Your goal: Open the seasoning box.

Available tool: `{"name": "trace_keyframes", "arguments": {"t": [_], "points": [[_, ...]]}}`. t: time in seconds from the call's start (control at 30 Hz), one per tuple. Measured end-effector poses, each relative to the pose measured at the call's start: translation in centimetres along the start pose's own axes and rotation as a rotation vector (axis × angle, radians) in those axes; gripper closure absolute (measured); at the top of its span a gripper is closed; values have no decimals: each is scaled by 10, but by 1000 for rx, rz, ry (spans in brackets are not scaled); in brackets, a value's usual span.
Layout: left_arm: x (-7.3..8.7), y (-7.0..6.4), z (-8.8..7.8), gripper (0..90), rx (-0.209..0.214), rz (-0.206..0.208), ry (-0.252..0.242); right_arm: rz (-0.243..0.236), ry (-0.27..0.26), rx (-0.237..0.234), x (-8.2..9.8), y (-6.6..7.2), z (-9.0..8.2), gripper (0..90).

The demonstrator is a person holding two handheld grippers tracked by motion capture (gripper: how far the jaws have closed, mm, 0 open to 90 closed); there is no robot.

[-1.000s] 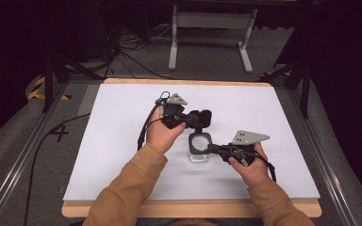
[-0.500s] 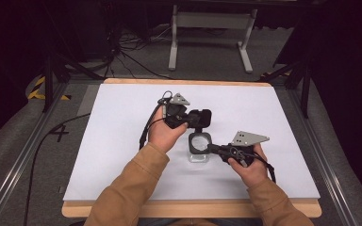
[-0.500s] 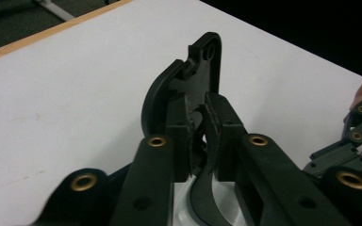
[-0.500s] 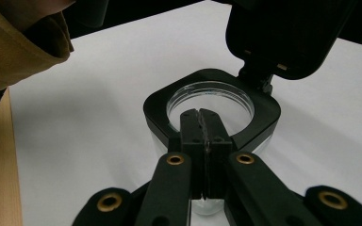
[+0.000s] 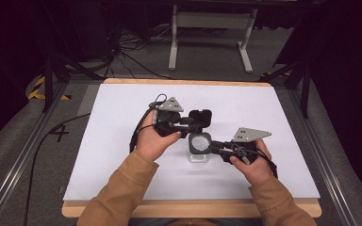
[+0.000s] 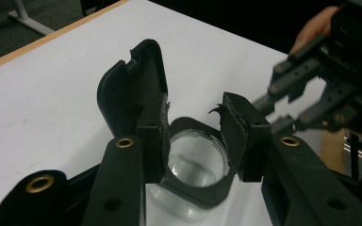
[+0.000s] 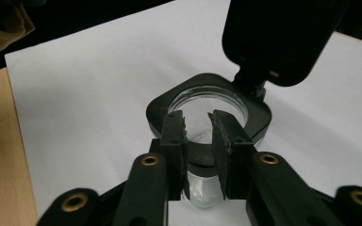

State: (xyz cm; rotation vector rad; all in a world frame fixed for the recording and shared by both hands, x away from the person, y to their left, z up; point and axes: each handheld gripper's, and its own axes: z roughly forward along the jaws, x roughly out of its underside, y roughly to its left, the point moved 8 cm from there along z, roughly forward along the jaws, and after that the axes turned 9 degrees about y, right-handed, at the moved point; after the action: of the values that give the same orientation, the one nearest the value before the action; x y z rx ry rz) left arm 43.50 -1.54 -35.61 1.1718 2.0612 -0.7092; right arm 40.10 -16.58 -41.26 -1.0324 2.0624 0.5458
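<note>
A clear jar (image 5: 199,155) with a black square collar stands on the white table top (image 5: 118,141), its black flip lid (image 5: 201,117) swung up and open. My left gripper (image 5: 192,123) hovers at the lid. Its jaws have just been opening and now stand apart. In the left gripper view the lid (image 6: 132,89) rises beside one pad, and the jar mouth (image 6: 195,160) lies below the gap of my left gripper (image 6: 195,117). My right gripper (image 7: 199,125) sits at the collar (image 7: 257,117). Its jaws have also just been opening, with the collar's edge just beyond the small gap.
The table's wooden edge (image 5: 193,209) runs along the front. A metal stand (image 5: 207,23) and cables (image 5: 122,52) lie on the floor behind. Metal rails (image 5: 23,160) flank the table on both sides.
The left gripper has drawn back slightly from the lid and its jaws have spread. The right hand has stayed in place at the jar.
</note>
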Motion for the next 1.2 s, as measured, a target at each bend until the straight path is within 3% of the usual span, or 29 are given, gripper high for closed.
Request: {"name": "trace_keyframes", "arguments": {"t": [0.03,0.13,0.23,0.33,0.5,0.53,0.63,0.77,1.0,1.13,1.2], "points": [[5,-2,-11,605,-4,-10,-7,2,-5,3,-2,-2,-4,722],[12,0,-21,570,-15,-9,7,9,-7,10,-6,-6,-9,691],[19,6,-35,528,-53,-17,20,18,-1,25,-8,-14,-18,649],[31,16,-49,496,-84,-48,43,28,10,57,-8,-27,-26,625],[56,46,-62,451,-156,-104,86,72,-5,108,-7,-52,-43,608],[56,46,-62,450,-156,-104,86,72,-5,108,-7,-52,-43,608],[68,63,-67,441,-207,-113,102,86,-9,138,-6,-65,-51,597],[84,77,-70,413,-219,-157,126,110,7,175,0,-81,-57,577],[107,102,-67,372,-242,-219,167,163,95,263,27,-115,-61,539],[123,123,-65,374,-290,-269,174,190,126,265,39,-127,-58,487],[131,131,-62,374,-291,-298,172,197,142,272,45,-133,-55,464]]}}
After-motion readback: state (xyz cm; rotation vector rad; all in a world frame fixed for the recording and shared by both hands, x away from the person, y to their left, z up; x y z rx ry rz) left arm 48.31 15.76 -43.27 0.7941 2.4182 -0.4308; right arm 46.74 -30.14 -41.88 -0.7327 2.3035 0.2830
